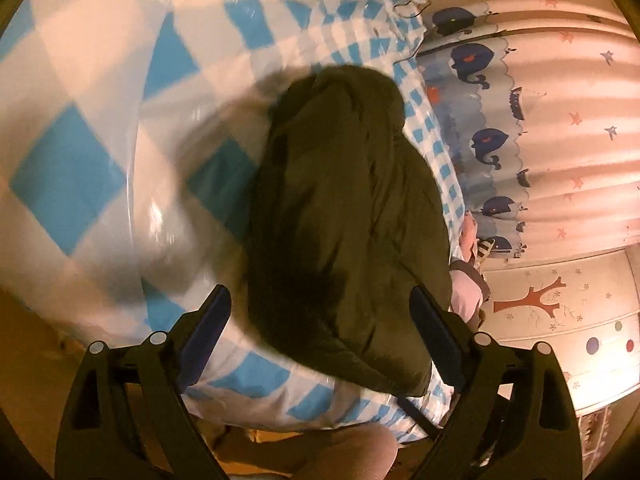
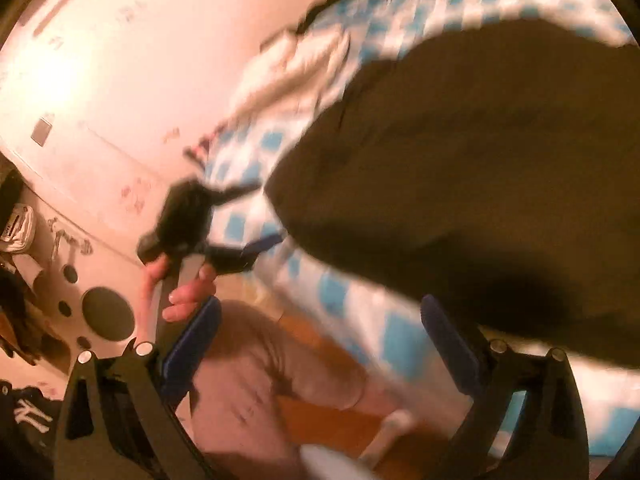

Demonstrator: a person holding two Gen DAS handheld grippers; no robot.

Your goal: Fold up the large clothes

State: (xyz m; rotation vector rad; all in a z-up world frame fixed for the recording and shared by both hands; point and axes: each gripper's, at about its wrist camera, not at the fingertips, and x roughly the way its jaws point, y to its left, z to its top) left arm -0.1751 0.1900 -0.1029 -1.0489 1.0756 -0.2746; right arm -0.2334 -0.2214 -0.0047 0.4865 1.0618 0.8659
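Both grippers stand w/ jaws spread wide, nothing pinched. Left gripper (image 1: pixel 320 340) hangs over the near end of a dark olive jacket (image 1: pixel 344 216); the garment lies between its blue pads (image 1: pixel 434 336) but they don't press on it. Right gripper (image 2: pixel 320 344) also gapes, holding nothing; jacket edge sits just above its right pad, contact unclear due to blur. Jacket is bunched lengthwise on the blue-and-white checked bed cover (image 1: pixel 80 184), near the bed's right edge by a whale-print curtain (image 1: pixel 520 120). In the right wrist view, the person's hand (image 2: pixel 180 288) grips the left gripper's handle beside the bed.
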